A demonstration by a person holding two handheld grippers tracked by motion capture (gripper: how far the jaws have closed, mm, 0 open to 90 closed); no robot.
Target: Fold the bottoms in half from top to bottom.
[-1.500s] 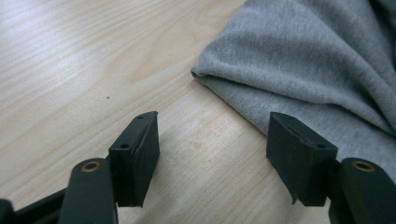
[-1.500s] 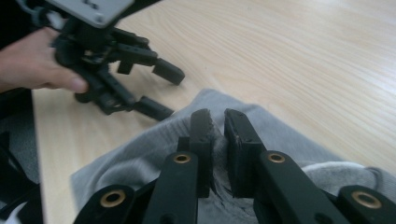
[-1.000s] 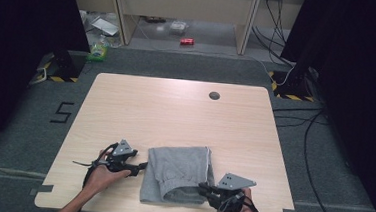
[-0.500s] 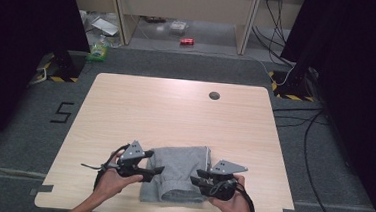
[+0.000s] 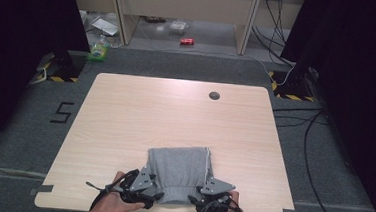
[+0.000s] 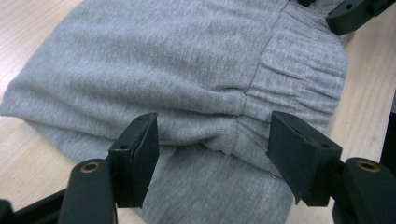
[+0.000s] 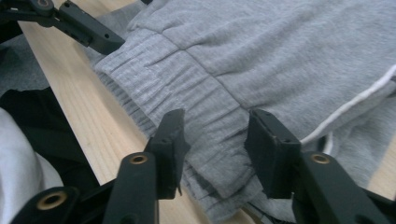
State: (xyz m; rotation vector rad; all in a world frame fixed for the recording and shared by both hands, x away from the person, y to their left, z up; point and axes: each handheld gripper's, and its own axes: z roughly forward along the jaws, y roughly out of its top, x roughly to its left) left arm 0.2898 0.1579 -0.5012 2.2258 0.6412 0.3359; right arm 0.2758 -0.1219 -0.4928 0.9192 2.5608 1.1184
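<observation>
With both grippers' jaws apart over the waistband, close each squarely on it before lifting the garment

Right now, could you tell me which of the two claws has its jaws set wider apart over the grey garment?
The left claw: its jaws stand wide over the grey garment near its elastic band. The right claw has just been opening and straddles the ribbed band more narrowly.
</observation>
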